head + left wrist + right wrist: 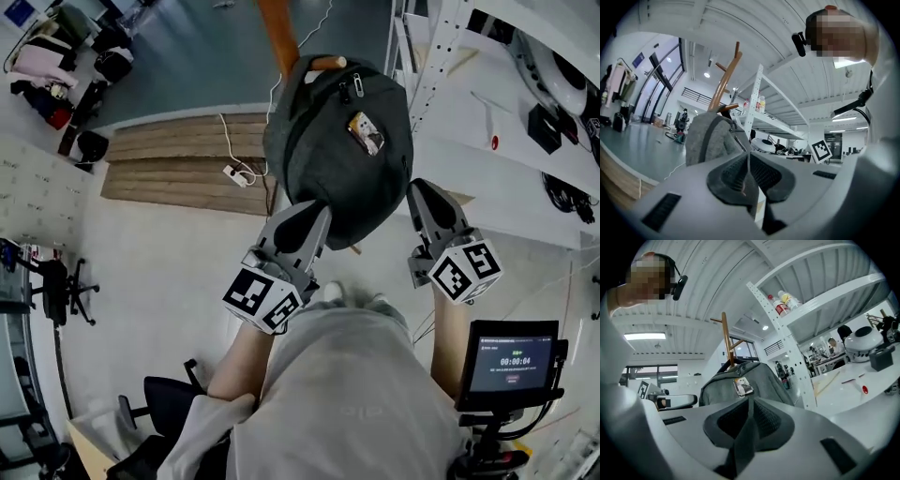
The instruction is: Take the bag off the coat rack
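Note:
A dark grey backpack [337,141] hangs from a peg of the wooden coat rack [279,33], with a small picture tag [366,133] on its front. My left gripper [314,220] is shut and empty, its tips close to the bag's lower left side. My right gripper [422,192] is also shut and empty, just off the bag's right side. The left gripper view has the bag [710,138] and rack pole [724,79] just past the closed jaws [749,159]. In the right gripper view the bag [740,380] hangs ahead of the closed jaws [750,404].
White metal shelving [487,141] stands close on the right, with bottles [783,303] on an upper shelf. A white cable and power strip [234,173] lie on the wooden floor strip [187,164] under the rack. A screen on a stand [511,356] is at lower right, and a black chair [159,403] at lower left.

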Demonstrator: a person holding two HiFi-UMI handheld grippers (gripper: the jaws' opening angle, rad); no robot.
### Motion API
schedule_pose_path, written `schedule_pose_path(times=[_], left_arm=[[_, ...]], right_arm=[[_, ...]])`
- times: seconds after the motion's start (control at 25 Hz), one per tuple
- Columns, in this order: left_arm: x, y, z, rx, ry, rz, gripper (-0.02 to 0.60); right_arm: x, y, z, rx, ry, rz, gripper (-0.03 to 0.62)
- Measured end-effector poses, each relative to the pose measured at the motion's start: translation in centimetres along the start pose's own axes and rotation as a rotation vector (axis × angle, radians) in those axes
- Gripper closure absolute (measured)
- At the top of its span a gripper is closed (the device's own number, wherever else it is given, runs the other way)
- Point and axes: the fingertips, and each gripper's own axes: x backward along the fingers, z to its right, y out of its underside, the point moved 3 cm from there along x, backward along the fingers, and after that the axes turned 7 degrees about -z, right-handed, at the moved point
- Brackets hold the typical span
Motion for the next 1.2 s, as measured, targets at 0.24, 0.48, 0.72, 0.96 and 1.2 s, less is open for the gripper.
schedule_pose_path(times=[0.24, 0.48, 0.72, 0.96, 1.2], left_arm=[[2.2, 1.0, -2.1, -0.002, -0.175, 0.009, 0.574], [3.5, 0.7, -3.3, -0.011, -0.33, 0.02, 0.538], [1.4, 0.6, -4.4, -0.034, -0.405, -0.002, 0.458], [0.7, 0.5, -5.1, -0.017, -0.439, -0.007, 0.426], [0.9, -0.1, -5.7, -0.041, -0.472, -0.038, 0.406]], right_arm=[[-3.2, -0.1, 0.1, 0.06, -0.092, -0.034, 0.577], [-5.0, -2.5, 1.3, 0.145, -0.1, -0.018, 0.517], [-7.5, -6.3, 4.7, 0.197, -0.094, 0.021, 0.448], [-9.4, -7.7, 4.8, 0.225, -0.128, 0.02, 0.444], [-11.4, -7.8, 3.5, 0.298, -0.222, -0.042, 0.345]])
